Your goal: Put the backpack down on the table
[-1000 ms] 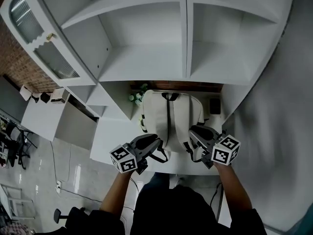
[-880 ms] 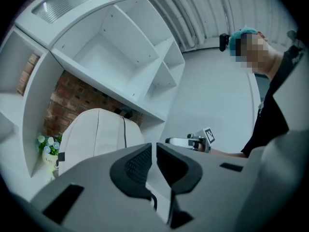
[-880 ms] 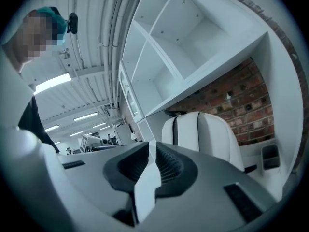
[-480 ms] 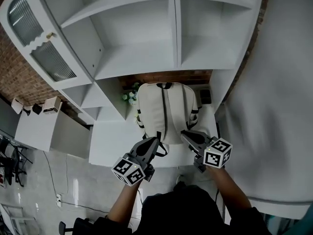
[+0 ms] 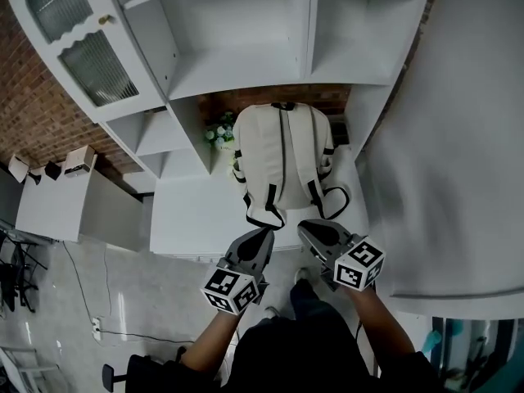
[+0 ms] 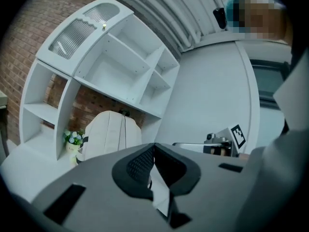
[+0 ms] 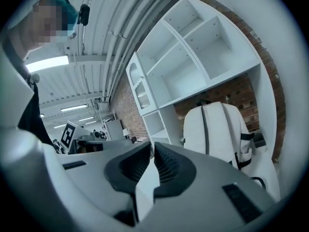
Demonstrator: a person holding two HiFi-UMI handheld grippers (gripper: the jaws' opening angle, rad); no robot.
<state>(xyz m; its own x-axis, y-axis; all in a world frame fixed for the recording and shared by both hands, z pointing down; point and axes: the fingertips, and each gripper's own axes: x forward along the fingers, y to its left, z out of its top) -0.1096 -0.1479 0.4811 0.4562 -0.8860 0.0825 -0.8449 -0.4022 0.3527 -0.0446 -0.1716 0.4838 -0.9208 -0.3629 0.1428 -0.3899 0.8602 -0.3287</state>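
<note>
The cream backpack (image 5: 282, 158) with black straps stands upright on the white table (image 5: 188, 219), its back against the brick wall under the shelves. It also shows in the left gripper view (image 6: 108, 129) and the right gripper view (image 7: 219, 127). Both grippers hang off the table's front edge, clear of the bag. My left gripper (image 5: 265, 232) (image 6: 153, 145) is shut with nothing in it. My right gripper (image 5: 304, 228) (image 7: 152, 144) has its jaws drawn almost together, also with nothing between them. A black strap loop (image 5: 334, 203) lies on the table near the bag's foot.
A white shelving unit (image 5: 246, 47) with a glass-fronted door (image 5: 78, 47) rises above the table. A small pot of flowers (image 5: 217, 135) stands left of the backpack, and a dark object (image 5: 338, 129) sits at its right. A white wall (image 5: 458, 137) closes the right side.
Both grippers were at the backpack's lower straps a second ago. They have let go, closed and drawn back past the table's front edge. The backpack stays standing against the wall.
</note>
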